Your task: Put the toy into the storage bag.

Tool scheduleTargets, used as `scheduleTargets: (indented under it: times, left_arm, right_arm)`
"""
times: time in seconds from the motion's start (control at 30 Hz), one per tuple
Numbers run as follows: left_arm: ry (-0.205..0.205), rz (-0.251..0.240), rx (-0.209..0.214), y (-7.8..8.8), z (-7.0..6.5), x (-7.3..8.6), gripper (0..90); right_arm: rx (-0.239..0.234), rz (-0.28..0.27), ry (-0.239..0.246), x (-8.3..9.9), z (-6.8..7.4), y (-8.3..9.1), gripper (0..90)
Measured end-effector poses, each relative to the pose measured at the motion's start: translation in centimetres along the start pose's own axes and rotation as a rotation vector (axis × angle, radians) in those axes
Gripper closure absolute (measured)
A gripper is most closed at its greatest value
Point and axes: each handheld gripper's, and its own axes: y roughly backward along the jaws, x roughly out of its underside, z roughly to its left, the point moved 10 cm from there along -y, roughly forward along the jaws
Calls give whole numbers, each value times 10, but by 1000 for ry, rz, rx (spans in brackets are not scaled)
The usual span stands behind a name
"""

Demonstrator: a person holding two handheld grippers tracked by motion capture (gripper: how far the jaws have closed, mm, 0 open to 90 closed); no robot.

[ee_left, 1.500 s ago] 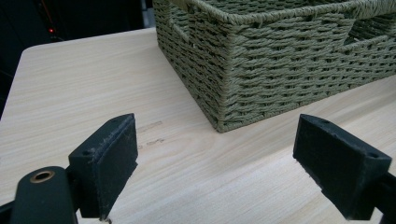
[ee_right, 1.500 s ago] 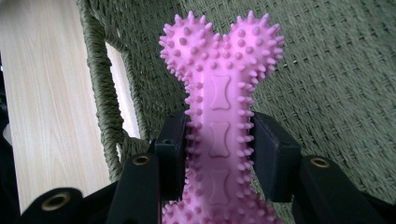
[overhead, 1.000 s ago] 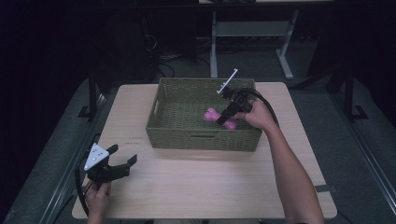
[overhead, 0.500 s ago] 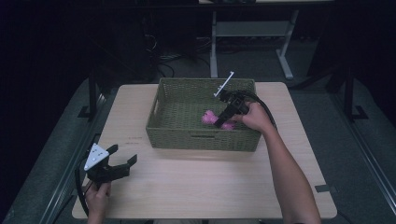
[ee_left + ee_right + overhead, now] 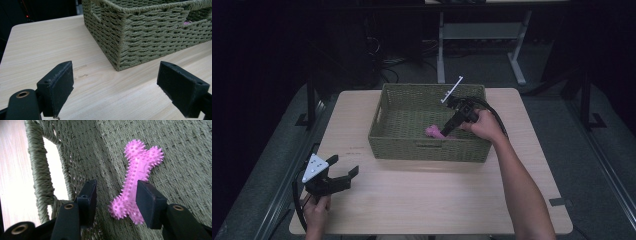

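A pink spiky bone toy [image 5: 433,131] [image 5: 140,167] lies on the woven floor of the olive basket [image 5: 412,150], near its front wall. My right gripper [image 5: 447,131] [image 5: 116,183] reaches down into the basket with the toy between its jaws. The jaws have just been opening: the left one stands clear of the toy and the right one is against its shaft, so the grip is loose. My left gripper [image 5: 344,166] [image 5: 116,75] hovers wide open over the table's front left, facing the basket's corner [image 5: 117,50], nothing between its jaws.
The basket sits at the back middle of the light wooden table [image 5: 437,200]. A cut-out handle [image 5: 53,170] is beside the right gripper. A white bar [image 5: 452,89] sticks up from that gripper by the basket's far rim. A metal stand [image 5: 482,35] is on the floor behind.
The pink toy sits slightly lower in the basket than before. Both hands have kept their places.
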Motion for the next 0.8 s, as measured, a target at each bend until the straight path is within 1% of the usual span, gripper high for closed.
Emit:
scheduleTargets:
  times: [0.13,0.2,0.27,0.33,0.4,0.5,0.8]
  left_arm:
    - [3,-2,0,0,0,0,133]
    - [-4,8,3,-1,-1,1,133]
    - [-3,2,0,-1,-1,0,133]
    - [-3,1,10,-1,-2,0,133]
    - [-6,3,1,-1,-2,0,133]
    - [-4,1,6,-1,-2,0,133]
    - [-5,3,3,-2,-2,0,133]
  right_arm:
    - [12,-8,6,0,1,4,484]
    - [16,-22,7,0,1,6,473]
    - [25,-27,0,3,1,8,462]
    - [31,-34,-5,5,0,9,454]
    - [36,-39,-8,8,-1,11,447]
    - [41,-46,-18,11,-1,15,432]
    - [70,-61,-13,13,2,28,397]
